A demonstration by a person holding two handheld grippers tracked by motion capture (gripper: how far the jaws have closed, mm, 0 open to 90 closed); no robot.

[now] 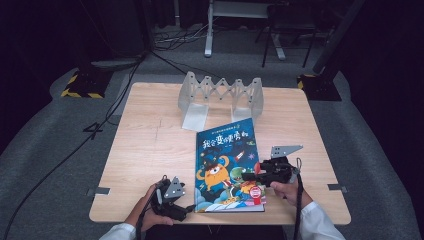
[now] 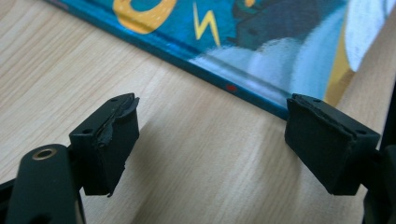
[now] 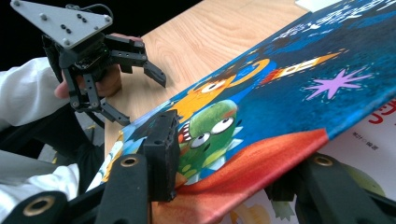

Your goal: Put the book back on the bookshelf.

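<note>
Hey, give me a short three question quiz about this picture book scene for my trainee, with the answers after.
1. True or false: the right gripper has the front cover of the picture book between its jaws.
2. How do the left gripper's jaws stand? A open, B shut on the book.
3. What grey thing stands behind the book?

Key: 1 true, the cover is lifted off the page. 2 A. 3 The folding book rack.
</note>
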